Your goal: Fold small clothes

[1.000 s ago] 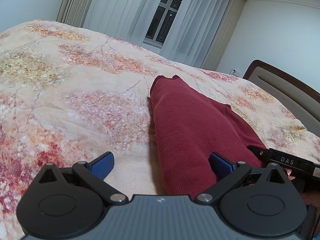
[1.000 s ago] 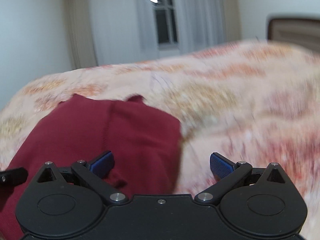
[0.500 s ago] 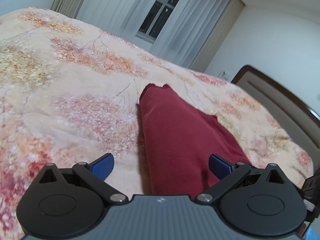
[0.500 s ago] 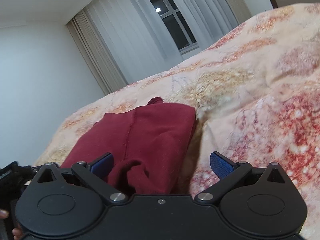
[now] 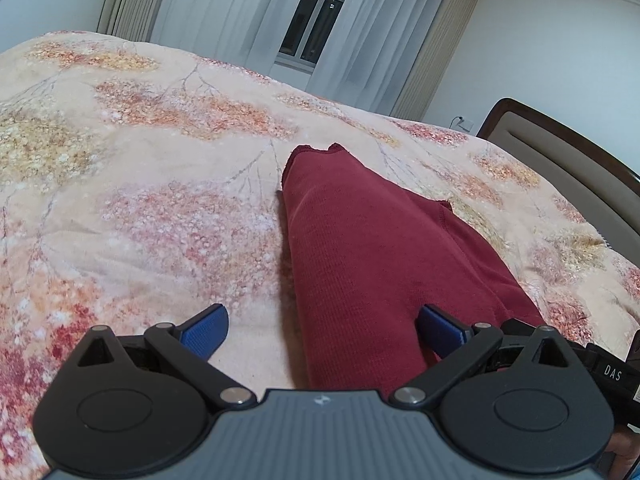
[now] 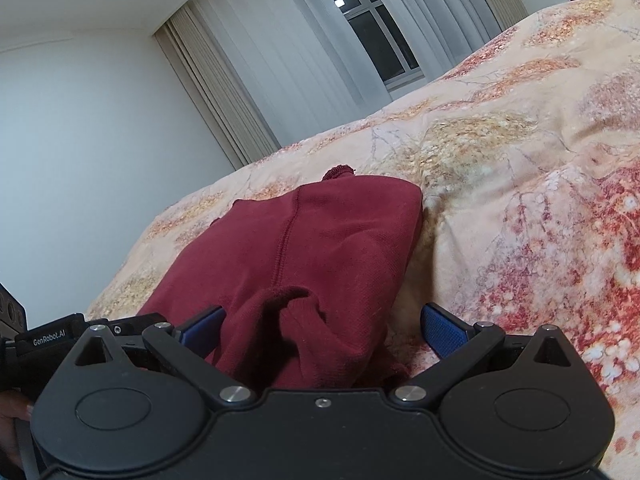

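A dark red knit garment point(image 5: 372, 256) lies folded into a long strip on the floral bedspread point(image 5: 140, 200). My left gripper point(image 5: 322, 330) is open, its blue pads spread wide over the near end of the strip, the left edge of the cloth running between them. In the right wrist view the same garment point(image 6: 320, 248) shows a seam down its middle and a bunched cuff at the near end. My right gripper point(image 6: 322, 326) is open too, and that bunched end sits between its pads. The other gripper's body point(image 6: 48, 336) shows at the left.
A brown headboard point(image 5: 560, 152) rises at the right of the bed. White curtains and a dark window point(image 5: 316, 12) stand behind it, with a wall socket point(image 5: 464, 123) near the headboard. The bedspread point(image 6: 540, 200) stretches wide to the right of the garment.
Both grippers stayed open and shifted over the garment's near end. The right wrist view tilted and lowered toward the bunched cuff; the left view swayed and settled back.
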### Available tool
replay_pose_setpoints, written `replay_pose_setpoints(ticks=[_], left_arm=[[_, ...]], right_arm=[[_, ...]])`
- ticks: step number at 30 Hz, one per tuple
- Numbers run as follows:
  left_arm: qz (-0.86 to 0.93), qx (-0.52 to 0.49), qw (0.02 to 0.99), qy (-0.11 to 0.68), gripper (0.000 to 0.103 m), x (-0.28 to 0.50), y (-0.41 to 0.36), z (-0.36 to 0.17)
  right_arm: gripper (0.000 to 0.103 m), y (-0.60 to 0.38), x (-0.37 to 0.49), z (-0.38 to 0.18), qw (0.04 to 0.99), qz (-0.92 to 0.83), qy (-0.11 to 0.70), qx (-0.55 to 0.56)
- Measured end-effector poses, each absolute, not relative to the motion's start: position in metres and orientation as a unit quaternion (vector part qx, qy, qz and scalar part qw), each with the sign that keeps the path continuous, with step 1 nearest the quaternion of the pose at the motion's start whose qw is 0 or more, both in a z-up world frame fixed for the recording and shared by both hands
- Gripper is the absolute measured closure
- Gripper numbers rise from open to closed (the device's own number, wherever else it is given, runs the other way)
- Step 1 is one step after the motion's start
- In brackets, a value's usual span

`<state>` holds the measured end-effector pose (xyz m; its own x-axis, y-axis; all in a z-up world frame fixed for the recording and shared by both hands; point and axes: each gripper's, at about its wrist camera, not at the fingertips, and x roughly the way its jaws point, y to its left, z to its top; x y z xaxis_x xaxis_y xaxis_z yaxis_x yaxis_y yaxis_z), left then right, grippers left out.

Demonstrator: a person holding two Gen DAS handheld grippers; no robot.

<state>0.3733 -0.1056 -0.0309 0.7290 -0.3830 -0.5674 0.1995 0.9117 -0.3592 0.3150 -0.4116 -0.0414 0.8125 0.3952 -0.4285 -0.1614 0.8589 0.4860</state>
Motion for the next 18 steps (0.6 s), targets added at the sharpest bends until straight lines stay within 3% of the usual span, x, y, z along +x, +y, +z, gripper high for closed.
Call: replay_pose_setpoints(ticks=[7, 10, 12, 15, 17, 18], left_arm=[[-0.152, -0.132, 0.916, 0.348, 0.0, 0.376, -0.107, -0.027], [-0.153, -0.126, 0.913, 0.357, 0.001, 0.378, -0.108, -0.023], [-0.158, -0.124, 0.91, 0.363, 0.008, 0.378, -0.108, -0.02], [-0.176, -0.13, 0.902, 0.372, 0.024, 0.378, -0.109, -0.014], [-0.193, -0.135, 0.895, 0.378, 0.043, 0.379, -0.111, -0.011], [-0.191, -0.132, 0.896, 0.379, 0.044, 0.378, -0.113, -0.009]], right_arm=[[0.004, -0.411, 0.316, -0.041, 0.928, 0.142, 0.27, 0.213], [0.015, -0.409, 0.316, -0.038, 0.927, 0.143, 0.278, 0.209], [0.03, -0.406, 0.319, -0.034, 0.921, 0.153, 0.29, 0.211], [0.042, -0.4, 0.319, -0.028, 0.92, 0.152, 0.299, 0.204], [0.049, -0.395, 0.317, -0.024, 0.923, 0.147, 0.298, 0.191], [0.053, -0.393, 0.316, -0.022, 0.925, 0.144, 0.297, 0.187]])
